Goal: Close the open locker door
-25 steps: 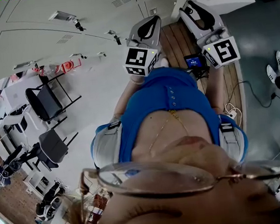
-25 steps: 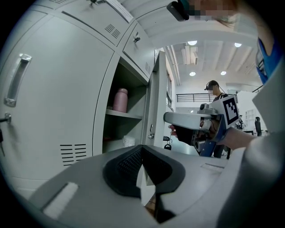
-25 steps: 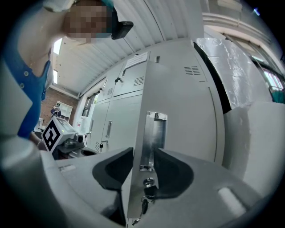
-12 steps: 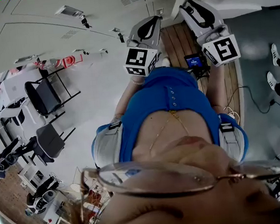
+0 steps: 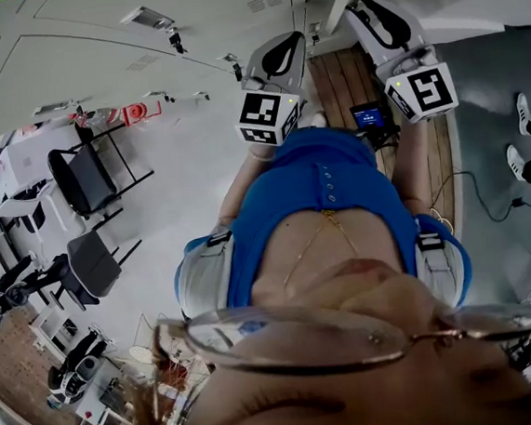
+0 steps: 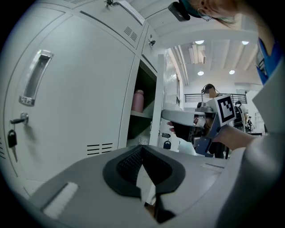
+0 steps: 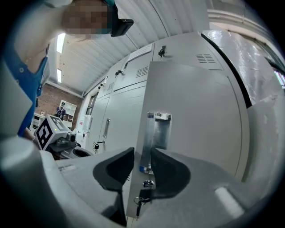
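Observation:
The open grey locker door fills the right gripper view, with a metal handle and a key in its lock. My right gripper straddles the door's free edge; its jaws have just been closing, and I see no pad pressing on the edge. In the left gripper view the door stands edge-on beside the open compartment, which holds a pink bottle. My left gripper hangs in front of the lockers, its tips meeting on nothing. Both grippers show at the top of the head view.
A closed locker with a handle and a hanging key stands left of the open compartment. Chairs stand away to the left. A wooden strip lies underfoot. Another person stands in the background.
In the head view the lockers and chairs have slid slightly to the right. Both grippers have edged a little up and right, towards the lockers.

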`<control>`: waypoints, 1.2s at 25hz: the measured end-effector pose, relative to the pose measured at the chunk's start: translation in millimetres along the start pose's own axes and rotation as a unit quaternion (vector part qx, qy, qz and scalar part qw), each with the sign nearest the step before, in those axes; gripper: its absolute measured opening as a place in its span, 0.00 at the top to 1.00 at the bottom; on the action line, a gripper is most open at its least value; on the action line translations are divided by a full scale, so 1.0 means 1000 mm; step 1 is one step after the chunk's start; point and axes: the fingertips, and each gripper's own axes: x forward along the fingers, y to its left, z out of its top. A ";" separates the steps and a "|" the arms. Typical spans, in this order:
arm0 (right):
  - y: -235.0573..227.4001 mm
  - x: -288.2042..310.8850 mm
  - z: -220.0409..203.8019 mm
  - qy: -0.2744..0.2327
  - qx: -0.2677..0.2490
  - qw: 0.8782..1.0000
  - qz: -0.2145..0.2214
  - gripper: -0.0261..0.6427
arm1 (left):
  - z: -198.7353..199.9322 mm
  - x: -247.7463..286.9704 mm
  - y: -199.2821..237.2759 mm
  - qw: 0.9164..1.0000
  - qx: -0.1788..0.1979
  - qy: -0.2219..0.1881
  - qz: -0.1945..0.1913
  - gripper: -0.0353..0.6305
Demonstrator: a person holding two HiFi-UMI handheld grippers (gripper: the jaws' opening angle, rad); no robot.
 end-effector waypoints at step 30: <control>-0.018 0.073 -0.008 0.007 0.001 1.000 -0.011 0.81 | 0.005 0.020 0.053 1.000 -0.010 0.000 -0.018 0.95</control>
